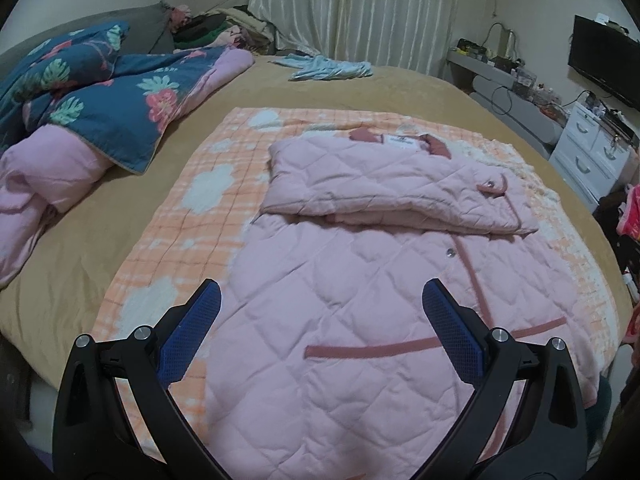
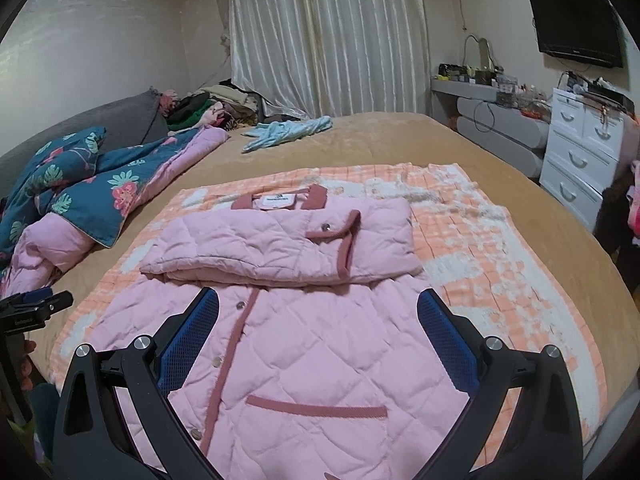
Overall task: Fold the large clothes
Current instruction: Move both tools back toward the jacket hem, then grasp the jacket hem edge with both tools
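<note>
A pink quilted jacket (image 1: 360,292) (image 2: 304,344) with dark pink trim lies front-up on an orange checked blanket (image 1: 188,216) (image 2: 500,248). Both sleeves are folded across its chest, just below the collar (image 2: 280,200). My left gripper (image 1: 320,300) hovers open over the jacket's lower left part, nothing between its blue pads. My right gripper (image 2: 318,308) hovers open over the jacket's lower right part, above the pocket trim (image 2: 316,408). The left gripper's body (image 2: 36,308) shows at the far left edge of the right wrist view.
The blanket lies on a tan bed (image 1: 360,88). A blue floral duvet (image 1: 100,104) is heaped at the left, a light blue garment (image 1: 328,68) at the far side. White drawers (image 2: 580,148), a grey shelf and a wall TV (image 2: 576,24) stand at the right.
</note>
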`<control>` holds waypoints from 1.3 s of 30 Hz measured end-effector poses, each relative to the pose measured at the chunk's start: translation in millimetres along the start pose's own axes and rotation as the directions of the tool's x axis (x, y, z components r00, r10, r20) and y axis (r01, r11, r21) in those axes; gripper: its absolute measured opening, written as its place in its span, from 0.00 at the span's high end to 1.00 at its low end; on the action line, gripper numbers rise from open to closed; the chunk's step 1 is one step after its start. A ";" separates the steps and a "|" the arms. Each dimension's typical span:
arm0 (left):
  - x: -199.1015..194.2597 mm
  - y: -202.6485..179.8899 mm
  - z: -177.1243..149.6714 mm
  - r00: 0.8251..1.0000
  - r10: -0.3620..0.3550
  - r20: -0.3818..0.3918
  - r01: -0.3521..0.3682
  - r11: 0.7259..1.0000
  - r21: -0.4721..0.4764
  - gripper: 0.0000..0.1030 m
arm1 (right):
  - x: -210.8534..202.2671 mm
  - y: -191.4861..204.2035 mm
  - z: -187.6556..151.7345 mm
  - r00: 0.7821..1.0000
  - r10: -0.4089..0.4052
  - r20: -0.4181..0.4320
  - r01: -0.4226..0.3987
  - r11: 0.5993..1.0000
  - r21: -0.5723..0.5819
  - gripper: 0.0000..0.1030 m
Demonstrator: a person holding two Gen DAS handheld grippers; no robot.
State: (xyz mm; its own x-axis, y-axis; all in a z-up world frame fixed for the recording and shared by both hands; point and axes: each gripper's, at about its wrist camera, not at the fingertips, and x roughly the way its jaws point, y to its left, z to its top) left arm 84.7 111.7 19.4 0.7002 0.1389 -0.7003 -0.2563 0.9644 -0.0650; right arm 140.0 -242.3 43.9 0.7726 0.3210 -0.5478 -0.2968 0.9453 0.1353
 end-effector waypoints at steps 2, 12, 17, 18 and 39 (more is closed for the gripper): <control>1.6 6.1 -5.7 1.000 0.006 -0.007 -0.006 1.000 -0.005 0.08 | 0.0 -2.1 -3.6 1.000 -0.002 -0.006 0.002 1.000 0.005 0.04; 9.9 31.5 -35.0 0.998 0.042 -0.050 -0.042 0.999 -0.015 0.08 | 6.0 -9.2 -25.2 0.999 -0.024 -0.041 0.023 1.000 -0.012 0.04; 15.0 40.6 -49.1 0.996 0.042 -0.075 -0.044 0.999 -0.021 0.08 | 7.5 -14.4 -37.9 0.997 -0.038 -0.065 0.036 0.999 -0.027 0.04; 16.2 42.7 -51.4 0.996 0.044 -0.079 -0.046 0.999 -0.022 0.08 | 8.2 -16.0 -40.8 0.996 -0.042 -0.073 0.040 0.999 -0.029 0.04; 40.6 80.4 -109.6 0.978 0.049 -0.203 -0.057 0.998 -0.037 0.08 | 13.8 -51.2 -89.7 0.975 -0.118 -0.187 0.111 0.993 -0.049 0.04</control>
State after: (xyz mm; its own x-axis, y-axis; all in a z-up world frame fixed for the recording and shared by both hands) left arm 19.5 170.2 -92.1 0.5370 0.1370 -0.8324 -0.3202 0.9460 -0.0508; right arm 115.5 -291.5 -44.6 0.6836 0.1903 -0.7047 -0.2363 0.9711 0.0330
